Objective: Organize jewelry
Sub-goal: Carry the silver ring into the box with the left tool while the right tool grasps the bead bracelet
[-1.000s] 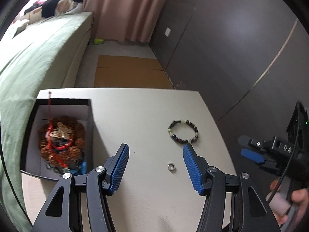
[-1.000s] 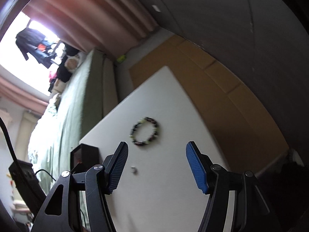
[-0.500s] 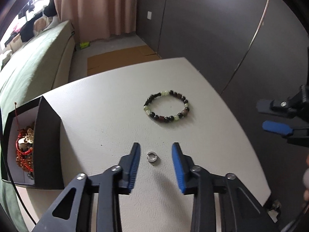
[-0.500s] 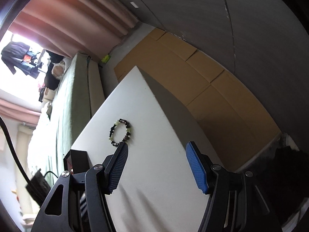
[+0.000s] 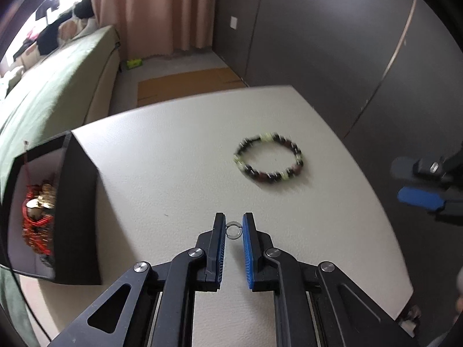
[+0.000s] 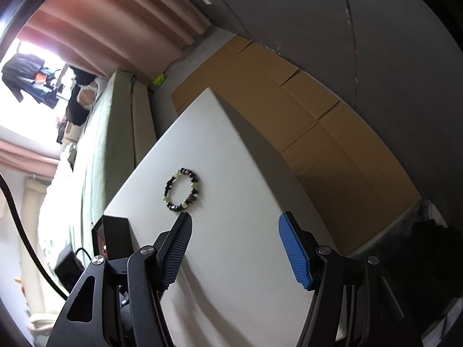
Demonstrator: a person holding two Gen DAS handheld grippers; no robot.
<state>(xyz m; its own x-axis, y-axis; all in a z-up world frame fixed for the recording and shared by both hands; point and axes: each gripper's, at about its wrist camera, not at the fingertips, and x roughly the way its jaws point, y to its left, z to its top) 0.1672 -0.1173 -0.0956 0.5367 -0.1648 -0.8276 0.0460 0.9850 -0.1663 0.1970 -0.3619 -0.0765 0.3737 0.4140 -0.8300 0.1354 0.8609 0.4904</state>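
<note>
The left gripper (image 5: 233,229) had its jaws drawn in on a small silver ring (image 5: 233,228), which sat between the blue pads near their tips, low over the white table (image 5: 162,156); whether the ring rested on the surface or hung just above it could not be told. Ahead and to the right of the ring lay a beaded bracelet (image 5: 269,159) of dark and pale green beads, flat on the table, well apart from the ring and blurred in the left wrist view; nothing lay between the two. At the table's left edge stood an open black box (image 5: 78,211) with a white lining, holding a tangle of red cord and gold pieces (image 5: 39,211). The right gripper (image 6: 235,250) hovered off the table's right side with its jaws spread wide and nothing between them; in its view the bracelet lay beyond the left fingertip (image 6: 182,231) and the black box stood further left. A green sofa (image 5: 58,86) ran along the left, brown cardboard (image 6: 303,121) covered the floor past the table, and pink curtains (image 5: 162,11) hung at the far wall.
</note>
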